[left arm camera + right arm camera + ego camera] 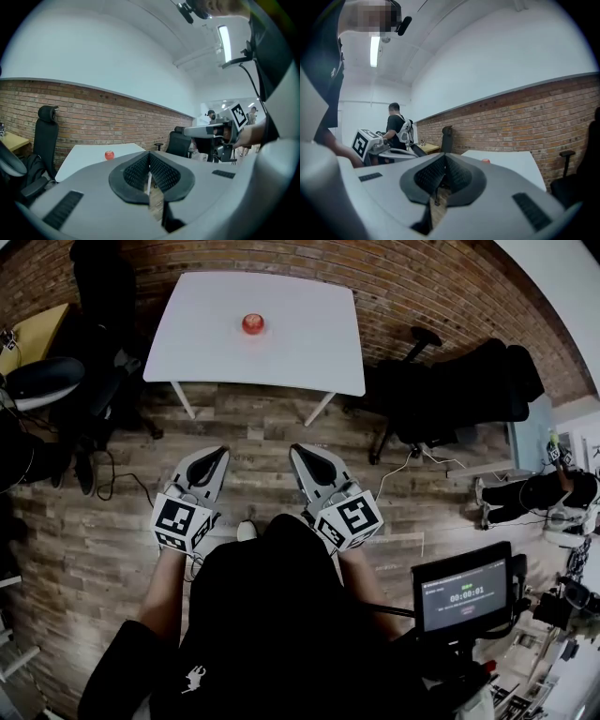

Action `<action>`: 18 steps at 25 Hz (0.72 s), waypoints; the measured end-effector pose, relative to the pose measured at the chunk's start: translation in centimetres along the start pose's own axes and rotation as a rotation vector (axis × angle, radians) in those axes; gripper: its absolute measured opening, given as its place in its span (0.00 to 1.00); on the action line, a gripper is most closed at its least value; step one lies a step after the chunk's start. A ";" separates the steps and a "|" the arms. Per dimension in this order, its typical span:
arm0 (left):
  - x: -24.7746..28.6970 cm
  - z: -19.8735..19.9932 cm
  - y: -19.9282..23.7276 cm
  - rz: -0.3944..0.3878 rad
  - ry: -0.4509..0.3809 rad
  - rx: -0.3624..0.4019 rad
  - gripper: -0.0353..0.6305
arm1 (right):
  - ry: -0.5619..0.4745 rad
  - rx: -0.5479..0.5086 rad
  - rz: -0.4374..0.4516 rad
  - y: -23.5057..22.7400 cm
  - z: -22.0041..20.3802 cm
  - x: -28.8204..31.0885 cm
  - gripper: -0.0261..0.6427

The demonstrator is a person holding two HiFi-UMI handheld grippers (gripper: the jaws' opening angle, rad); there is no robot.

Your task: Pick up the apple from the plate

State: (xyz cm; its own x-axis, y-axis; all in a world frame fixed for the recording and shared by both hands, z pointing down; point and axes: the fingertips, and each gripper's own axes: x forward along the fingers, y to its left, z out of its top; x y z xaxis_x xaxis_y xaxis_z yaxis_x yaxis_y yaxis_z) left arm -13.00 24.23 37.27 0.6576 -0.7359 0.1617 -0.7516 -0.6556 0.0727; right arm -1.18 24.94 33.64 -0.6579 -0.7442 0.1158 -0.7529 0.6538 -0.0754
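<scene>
The apple (253, 323) sits on the white desk (309, 352), well apart from the left claw (217, 454) and right claw (302, 450), both closed on nothing. Likely firm, smooth and rounded, it wants pinching across its widest middle.

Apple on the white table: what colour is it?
Red. The apple shows best in the head view, against the white tabletop.

We count one apple (253, 323), one table (281, 352), one screen (464, 594), one brick wall (403, 282), and two grippers: left gripper (220, 452), right gripper (297, 450).
</scene>
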 end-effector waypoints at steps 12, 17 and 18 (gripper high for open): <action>-1.2 -0.5 1.4 0.027 0.010 -0.011 0.06 | 0.019 -0.024 0.047 1.5 0.5 1.9 0.04; -1.5 -0.4 1.3 0.037 0.008 0.001 0.06 | 0.003 -0.029 0.065 1.9 0.8 2.1 0.04; -1.6 -0.3 1.4 0.040 0.008 0.003 0.06 | 0.001 -0.030 0.068 2.0 0.9 2.2 0.04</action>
State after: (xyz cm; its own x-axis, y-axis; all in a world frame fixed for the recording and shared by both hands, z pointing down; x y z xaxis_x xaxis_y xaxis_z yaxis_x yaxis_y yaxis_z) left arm -15.09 24.52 37.46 0.6267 -0.7599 0.1725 -0.7769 -0.6264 0.0631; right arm -4.17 24.45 32.89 -0.7074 -0.6978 0.1127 -0.7056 0.7066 -0.0533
